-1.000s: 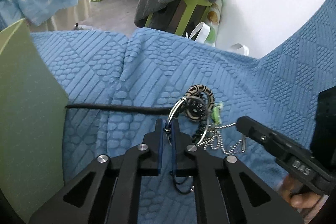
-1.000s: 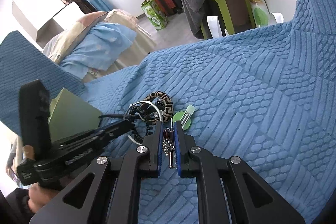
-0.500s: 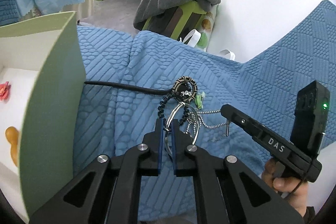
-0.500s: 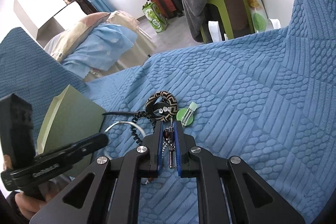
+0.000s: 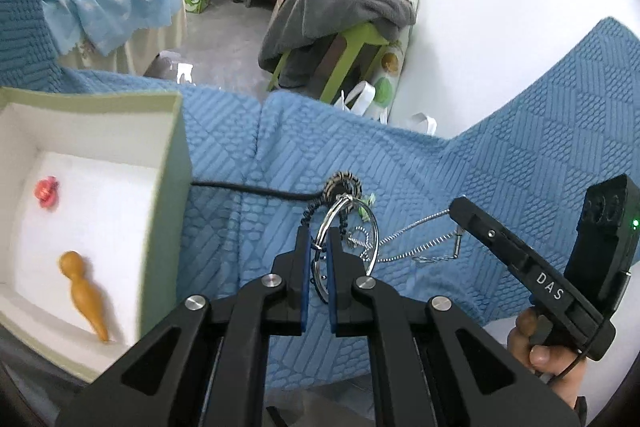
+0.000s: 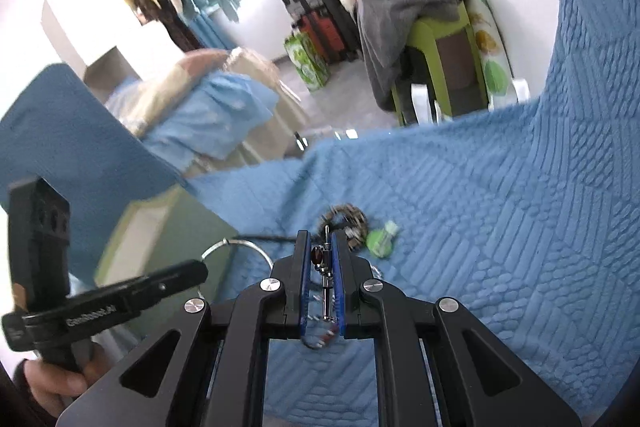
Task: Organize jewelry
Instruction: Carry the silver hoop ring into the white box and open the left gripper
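Both grippers clenched: left gripper [image 5: 317, 259] fingers grasp silver bangle [image 5: 370, 239], box [image 5: 168, 227] wall just left; right gripper [image 6: 321, 259] grasps chain [image 6: 326, 291], open bedspread [image 6: 500, 227] rightward.

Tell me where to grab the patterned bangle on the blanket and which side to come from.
Pinch the patterned bangle across its far rim, coming from above on the side away from the box. It seems to lie fairly flat on the blanket, so only the band offers a grip. Its near rim is tangled with the black coil and silver ring that the left gripper holds.
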Action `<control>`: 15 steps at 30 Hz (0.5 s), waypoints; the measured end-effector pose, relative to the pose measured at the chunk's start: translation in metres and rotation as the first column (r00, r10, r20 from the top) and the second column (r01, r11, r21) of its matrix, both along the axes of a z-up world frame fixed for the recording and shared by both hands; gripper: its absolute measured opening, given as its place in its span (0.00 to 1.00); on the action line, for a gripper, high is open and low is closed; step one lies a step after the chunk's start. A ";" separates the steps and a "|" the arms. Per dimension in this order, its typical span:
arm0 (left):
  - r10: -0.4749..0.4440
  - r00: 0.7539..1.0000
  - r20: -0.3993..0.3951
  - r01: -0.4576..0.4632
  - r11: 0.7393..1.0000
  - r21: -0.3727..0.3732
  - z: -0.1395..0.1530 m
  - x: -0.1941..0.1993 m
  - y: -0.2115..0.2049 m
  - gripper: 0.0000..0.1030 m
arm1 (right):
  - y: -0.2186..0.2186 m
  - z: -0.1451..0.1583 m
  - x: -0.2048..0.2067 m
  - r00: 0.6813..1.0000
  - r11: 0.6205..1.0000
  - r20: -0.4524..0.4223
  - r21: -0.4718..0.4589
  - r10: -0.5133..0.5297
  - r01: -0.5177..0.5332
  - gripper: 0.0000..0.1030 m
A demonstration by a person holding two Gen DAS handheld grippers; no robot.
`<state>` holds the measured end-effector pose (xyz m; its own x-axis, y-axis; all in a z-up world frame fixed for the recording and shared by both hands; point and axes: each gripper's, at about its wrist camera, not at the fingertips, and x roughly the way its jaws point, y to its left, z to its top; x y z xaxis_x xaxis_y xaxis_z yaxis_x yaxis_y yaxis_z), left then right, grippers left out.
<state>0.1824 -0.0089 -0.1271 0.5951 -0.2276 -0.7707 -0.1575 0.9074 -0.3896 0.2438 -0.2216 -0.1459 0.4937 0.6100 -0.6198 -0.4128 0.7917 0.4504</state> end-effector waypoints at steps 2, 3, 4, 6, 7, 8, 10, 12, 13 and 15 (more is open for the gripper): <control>0.009 1.000 0.006 -0.009 1.000 -0.008 0.011 -0.003 0.006 0.06 | 0.002 0.013 -0.003 1.000 1.000 0.017 0.000 0.004 -0.004 0.08; 0.013 1.000 0.011 -0.013 1.000 -0.010 0.019 -0.006 0.010 0.06 | 0.002 0.020 -0.005 1.000 1.000 0.023 0.009 0.007 -0.008 0.08; 0.016 1.000 0.014 -0.016 1.000 -0.010 0.023 -0.007 0.012 0.06 | 0.002 0.026 -0.006 1.000 1.000 0.028 0.018 0.010 -0.011 0.08; 0.023 0.999 0.024 -0.023 1.000 -0.009 0.035 -0.009 0.017 0.06 | 0.002 0.038 -0.008 0.999 1.000 0.038 0.021 0.015 -0.016 0.08; 0.026 0.999 0.032 -0.025 1.000 -0.009 0.040 -0.011 0.019 0.06 | 0.002 0.045 -0.009 0.999 1.000 0.043 0.012 0.016 -0.017 0.08; 0.032 0.999 0.041 -0.031 0.999 -0.010 0.046 -0.012 0.021 0.07 | 0.003 0.052 -0.009 0.999 1.000 0.047 0.006 0.015 -0.016 0.08; 0.041 0.998 0.053 -0.041 0.999 -0.005 0.057 -0.013 0.024 0.07 | 0.002 0.063 -0.010 0.998 1.000 0.054 0.015 0.021 -0.022 0.08; 0.041 0.997 0.066 -0.041 0.999 0.001 0.069 -0.013 0.027 0.07 | 0.003 0.075 -0.010 0.998 0.999 0.063 0.024 0.028 -0.029 0.08; 0.038 0.996 0.076 -0.039 0.999 0.004 0.076 -0.012 0.029 0.07 | 0.003 0.081 -0.011 0.997 0.999 0.065 0.034 0.031 -0.033 0.08; 0.034 0.996 0.088 -0.035 0.999 0.011 0.086 -0.012 0.031 0.07 | 0.004 0.094 -0.012 0.996 0.997 0.078 0.057 0.038 -0.043 0.08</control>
